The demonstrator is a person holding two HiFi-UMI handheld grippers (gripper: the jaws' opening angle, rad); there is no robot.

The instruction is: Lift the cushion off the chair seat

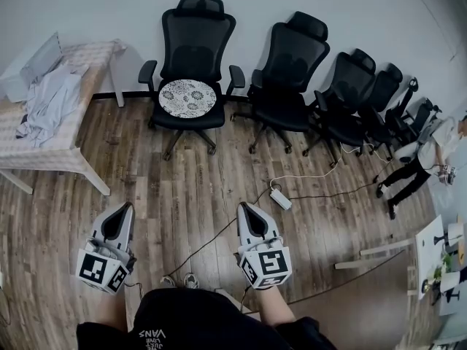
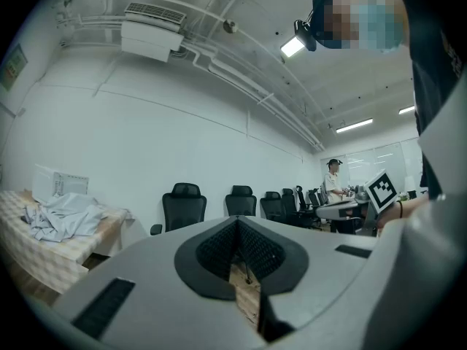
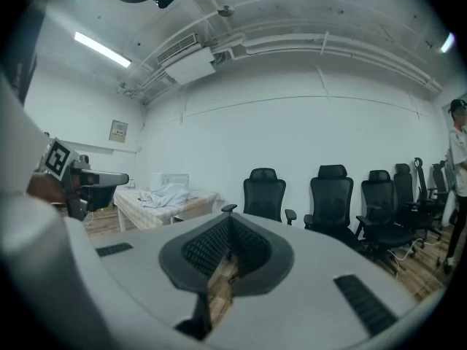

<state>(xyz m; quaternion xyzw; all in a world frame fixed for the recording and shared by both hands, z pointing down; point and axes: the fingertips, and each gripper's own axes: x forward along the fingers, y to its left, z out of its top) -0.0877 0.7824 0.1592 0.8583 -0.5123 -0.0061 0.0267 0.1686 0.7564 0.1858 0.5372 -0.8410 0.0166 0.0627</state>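
A round white cushion with a dark floral pattern [image 1: 187, 98] lies on the seat of the leftmost black office chair [image 1: 191, 46] by the far wall. Both grippers hang well short of it, over the wooden floor in front of me. My left gripper [image 1: 125, 207] is shut with nothing in it, and so is my right gripper [image 1: 244, 207]. In the left gripper view that chair [image 2: 184, 204] shows small beyond the shut left gripper [image 2: 237, 221]. The right gripper view shows the chair [image 3: 264, 193] past the shut right gripper [image 3: 228, 219].
Several more black chairs [image 1: 292, 71] line the wall to the right. A table with crumpled cloth [image 1: 47, 104] stands at left. A white power strip [image 1: 280, 197] and its cables lie on the floor. A person [image 1: 430, 155] stands at far right.
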